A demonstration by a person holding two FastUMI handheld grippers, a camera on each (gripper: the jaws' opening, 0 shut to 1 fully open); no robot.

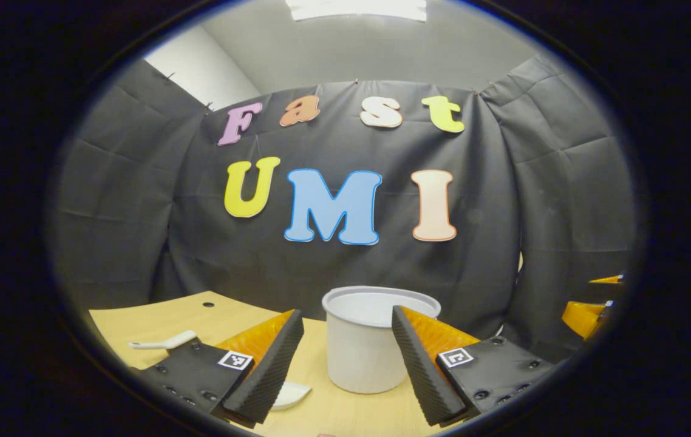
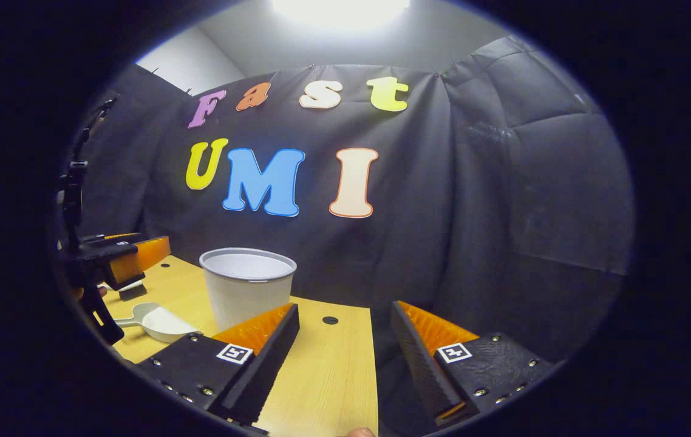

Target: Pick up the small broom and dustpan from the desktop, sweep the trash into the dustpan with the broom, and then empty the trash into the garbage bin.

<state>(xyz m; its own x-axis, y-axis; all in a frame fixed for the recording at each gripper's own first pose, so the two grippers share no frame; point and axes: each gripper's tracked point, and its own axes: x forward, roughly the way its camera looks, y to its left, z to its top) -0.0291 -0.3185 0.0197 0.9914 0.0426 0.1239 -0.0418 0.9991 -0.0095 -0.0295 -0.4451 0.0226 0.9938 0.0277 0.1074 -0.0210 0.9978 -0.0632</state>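
A white dustpan [image 2: 160, 321] lies on the wooden desktop [image 2: 321, 376] with its handle pointing left, just left of the white garbage bin [image 2: 248, 285]. In the left gripper view the dustpan handle [image 1: 163, 343] sticks out left of my left finger, and a white edge shows at the dustpan [image 1: 291, 394] below it. The bin [image 1: 376, 340] stands upright straight ahead. My left gripper [image 1: 347, 315] is open and holds nothing. My right gripper [image 2: 344, 307] is open too, over the desk's right part. I cannot make out a broom.
The left gripper [image 2: 121, 255] hovers over the desk's left end, seen from the right gripper view. The right gripper [image 1: 591, 312] shows at the far right edge. The desk has a small round hole [image 2: 330, 320], and its right edge drops off near the black cloth wall.
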